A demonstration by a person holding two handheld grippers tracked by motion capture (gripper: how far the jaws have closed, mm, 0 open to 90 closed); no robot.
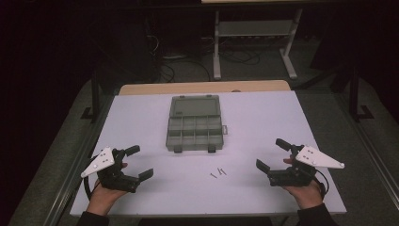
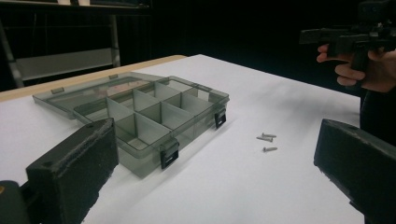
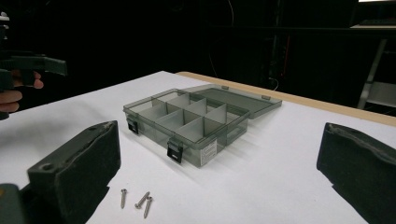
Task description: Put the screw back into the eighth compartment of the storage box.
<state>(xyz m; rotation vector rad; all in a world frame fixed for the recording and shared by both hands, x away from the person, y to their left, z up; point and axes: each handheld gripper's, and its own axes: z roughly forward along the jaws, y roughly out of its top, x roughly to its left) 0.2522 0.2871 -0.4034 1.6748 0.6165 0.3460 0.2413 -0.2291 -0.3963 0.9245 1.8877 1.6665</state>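
Note:
A grey see-through compartment box (image 1: pixel 195 130) lies open in the middle of the white table (image 1: pixel 141 117), its lid folded flat toward the far side. Its compartments look empty in the left gripper view (image 2: pixel 140 116) and the right gripper view (image 3: pixel 187 122). Three small screws (image 1: pixel 218 173) lie loose on the table in front of the box, also seen as screws (image 2: pixel 267 141) and screws (image 3: pixel 138 200). My left gripper (image 1: pixel 137 163) rests open near the front left edge. My right gripper (image 1: pixel 272 155) rests open near the front right edge. Nothing is between either pair of jaws.
A wooden strip (image 1: pixel 202 87) runs along the table's far edge. Beyond it stands a white metal frame (image 1: pixel 254 42) with cables on the floor. Dark surroundings on both sides. Bare table lies between the grippers and around the screws.

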